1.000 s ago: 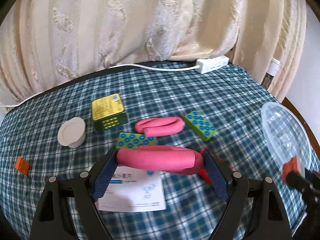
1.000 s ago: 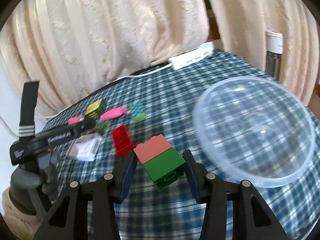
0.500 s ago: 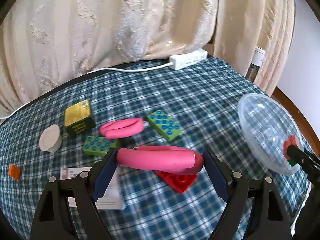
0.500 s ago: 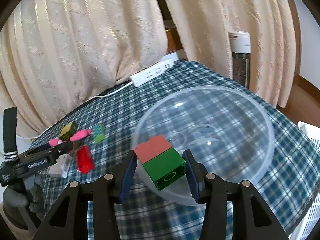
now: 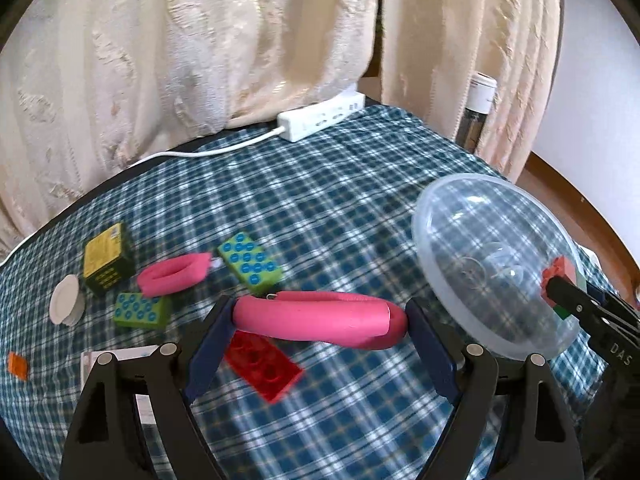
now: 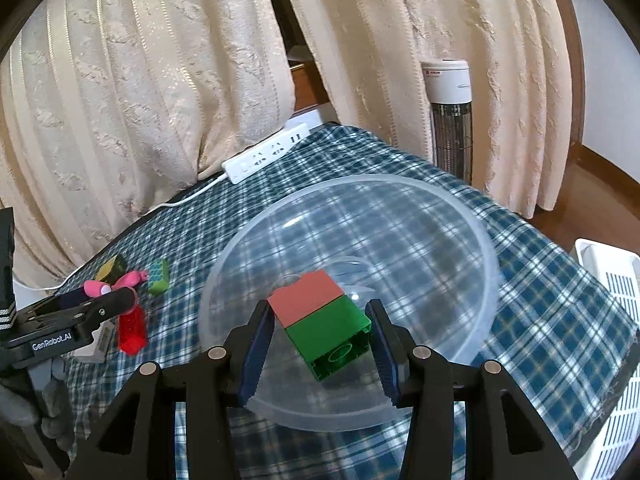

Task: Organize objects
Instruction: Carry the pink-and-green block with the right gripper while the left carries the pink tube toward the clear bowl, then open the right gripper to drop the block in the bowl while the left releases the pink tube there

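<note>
My left gripper (image 5: 320,320) is shut on a pink foam tube (image 5: 316,320) and holds it above the checked tablecloth, left of a clear plastic bowl (image 5: 472,240). My right gripper (image 6: 322,328) is shut on a salmon-and-green stacked brick (image 6: 324,322) and holds it over the clear bowl (image 6: 440,240), inside its rim. In the left wrist view the right gripper (image 5: 560,300) shows at the bowl's right side.
On the cloth lie a red brick (image 5: 262,368), two green bricks with blue studs (image 5: 248,262) (image 5: 140,309), a second pink tube (image 5: 174,278), a yellow-green box (image 5: 106,258), a white cap (image 5: 66,300), an orange piece (image 5: 18,366) and a paper leaflet (image 5: 116,360). A power strip (image 6: 266,156) lies at the back. A white basket (image 6: 608,340) stands right.
Both grippers have moved right toward the bowl. The right gripper has carried its brick from beside the bowl to over its inside. The left gripper still holds the pink tube.
</note>
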`<state>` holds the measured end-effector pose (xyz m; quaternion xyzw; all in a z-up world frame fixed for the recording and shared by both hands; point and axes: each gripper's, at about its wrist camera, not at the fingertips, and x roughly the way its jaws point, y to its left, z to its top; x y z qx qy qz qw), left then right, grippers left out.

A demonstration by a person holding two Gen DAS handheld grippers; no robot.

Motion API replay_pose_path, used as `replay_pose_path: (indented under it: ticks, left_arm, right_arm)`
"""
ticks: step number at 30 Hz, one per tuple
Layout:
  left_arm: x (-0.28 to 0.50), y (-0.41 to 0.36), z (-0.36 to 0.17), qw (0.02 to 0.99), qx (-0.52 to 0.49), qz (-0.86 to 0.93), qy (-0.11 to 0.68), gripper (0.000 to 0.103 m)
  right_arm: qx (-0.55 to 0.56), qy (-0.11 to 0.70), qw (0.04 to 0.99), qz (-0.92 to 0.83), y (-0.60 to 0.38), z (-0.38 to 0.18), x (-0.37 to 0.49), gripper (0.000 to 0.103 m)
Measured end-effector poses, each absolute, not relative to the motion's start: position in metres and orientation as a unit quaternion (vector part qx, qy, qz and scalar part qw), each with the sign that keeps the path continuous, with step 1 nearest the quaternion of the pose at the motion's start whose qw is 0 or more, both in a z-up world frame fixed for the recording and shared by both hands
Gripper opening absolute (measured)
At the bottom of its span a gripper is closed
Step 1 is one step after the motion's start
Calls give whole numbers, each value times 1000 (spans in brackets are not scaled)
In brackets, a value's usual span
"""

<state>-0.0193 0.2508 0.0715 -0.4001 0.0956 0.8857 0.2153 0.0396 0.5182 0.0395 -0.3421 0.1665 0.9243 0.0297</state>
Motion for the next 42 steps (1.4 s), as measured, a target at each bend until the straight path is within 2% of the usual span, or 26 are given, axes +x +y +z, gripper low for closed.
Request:
replay_pose_path:
  ticks: [27, 35, 42]
  left_arm:
    - [-5, 347, 64, 299, -414, 850, 126, 87]
    - [-5, 345, 68, 318, -411, 848, 103, 87]
    - [-5, 345, 65, 396, -414, 818, 45, 87]
  right_arm:
    - [-321, 188, 60, 926, 564, 35, 45, 52]
    - [-317, 195, 60, 926, 565, 36, 46, 54]
    - [-316, 197, 62, 926, 565, 37, 47, 54]
